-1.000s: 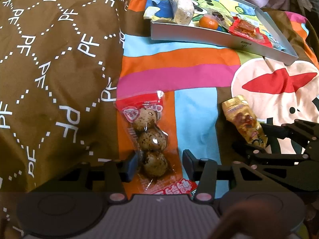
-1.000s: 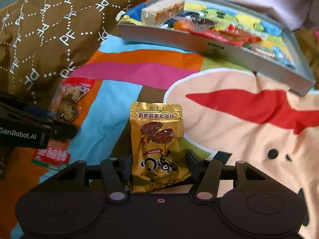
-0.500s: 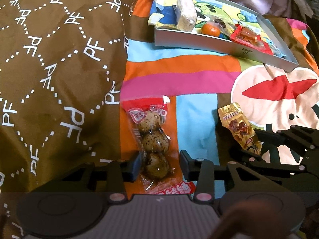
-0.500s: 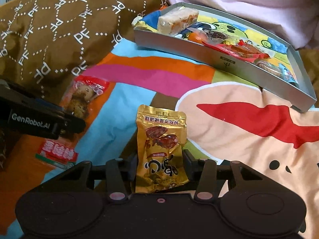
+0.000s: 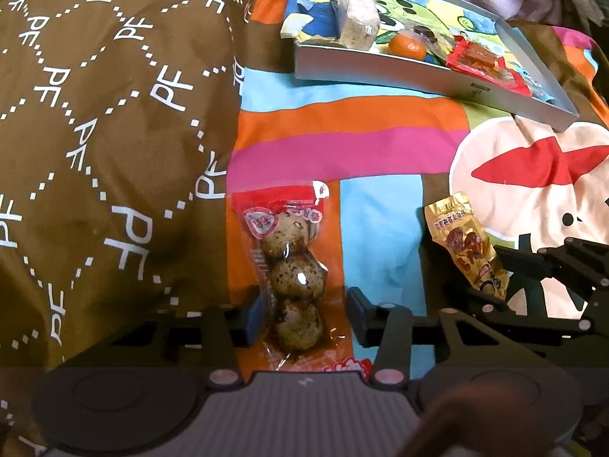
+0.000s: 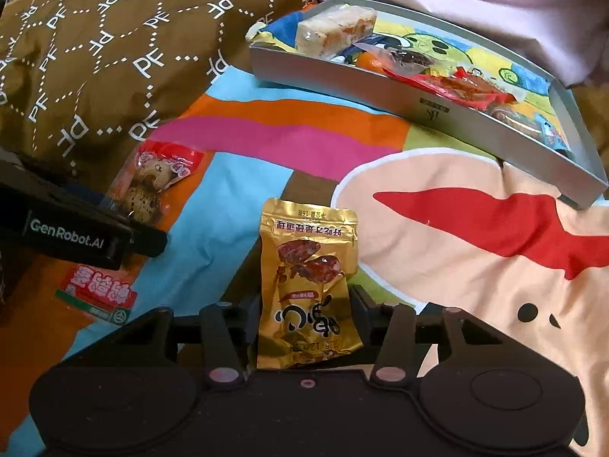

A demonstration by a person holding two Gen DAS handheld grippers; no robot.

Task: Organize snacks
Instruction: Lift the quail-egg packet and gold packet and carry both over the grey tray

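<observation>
While both packs lie on the striped blanket, each already sits between a pair of fingers. The left gripper straddles the near end of the egg pack; its left finger touches the wrapper, the right one stands just clear, so it is released, not clenched. The pack's long axis runs straight away from the fingers, toward the far side. The right gripper has the gold pouch between its fingers, pressed against the foil on both sides, so it looks to be grasping it, with the pouch also pointing far. The tray lies at the far end of the blanket, to the right of the egg pack and ahead of the pouch, with a cake bar, an orange and red packets in it. The right gripper is nearer the tray's open right part. My guess is that the left must clench before lifting.
</observation>
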